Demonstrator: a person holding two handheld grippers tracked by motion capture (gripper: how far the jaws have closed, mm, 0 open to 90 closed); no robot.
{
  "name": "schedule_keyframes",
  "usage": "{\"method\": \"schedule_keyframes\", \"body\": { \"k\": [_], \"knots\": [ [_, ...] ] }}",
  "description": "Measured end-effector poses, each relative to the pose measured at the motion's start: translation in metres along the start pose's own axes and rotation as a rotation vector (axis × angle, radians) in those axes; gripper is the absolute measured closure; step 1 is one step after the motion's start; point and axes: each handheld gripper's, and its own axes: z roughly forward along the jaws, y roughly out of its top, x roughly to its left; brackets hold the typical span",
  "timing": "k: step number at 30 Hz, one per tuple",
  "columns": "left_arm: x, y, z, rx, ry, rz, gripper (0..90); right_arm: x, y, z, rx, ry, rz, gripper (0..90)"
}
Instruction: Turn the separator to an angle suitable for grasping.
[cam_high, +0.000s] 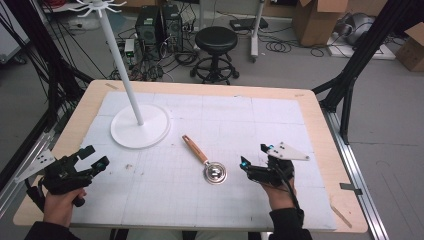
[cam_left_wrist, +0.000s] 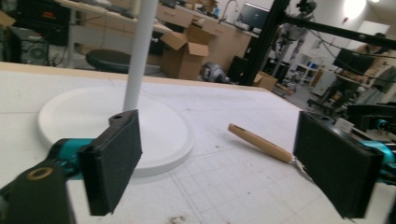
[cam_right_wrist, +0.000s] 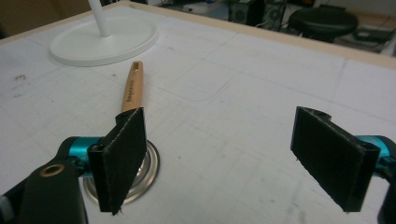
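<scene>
Both grippers idle beside the ladle.
Left gripper (cam_high: 94, 158) and right gripper (cam_high: 254, 155) jaws apart, empty; wooden-handled ladle (cam_high: 205, 160) lies between, untouched.

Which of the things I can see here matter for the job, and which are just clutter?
In the job: ladle with wooden handle; white hook stand; left gripper and right gripper, both open.

Lying about: black stool; cardboard boxes; computer towers.

left gripper (cam_high: 95, 156): jaws apart, near table's left edge | right gripper (cam_high: 254, 154): jaws apart, just right of ladle bowl | wooden-handled ladle (cam_high: 205, 160): flat on white mat (cam_high: 250, 125), mid-table | white stand (cam_high: 140, 125): upright, rear left
</scene>
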Motion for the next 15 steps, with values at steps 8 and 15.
{"method": "schedule_keyframes", "body": {
  "k": [8,15],
  "knots": [
    [-0.005,0.001,0.000,0.010,-0.011,0.049,13.3,-0.006,-0.010,-0.037,-0.052,0.000,0.020,15.9],
    [-0.005,0.000,-0.002,0.003,-0.015,0.035,13.4,-0.006,-0.005,-0.035,-0.066,0.004,0.004,16.2]
  ]
}}
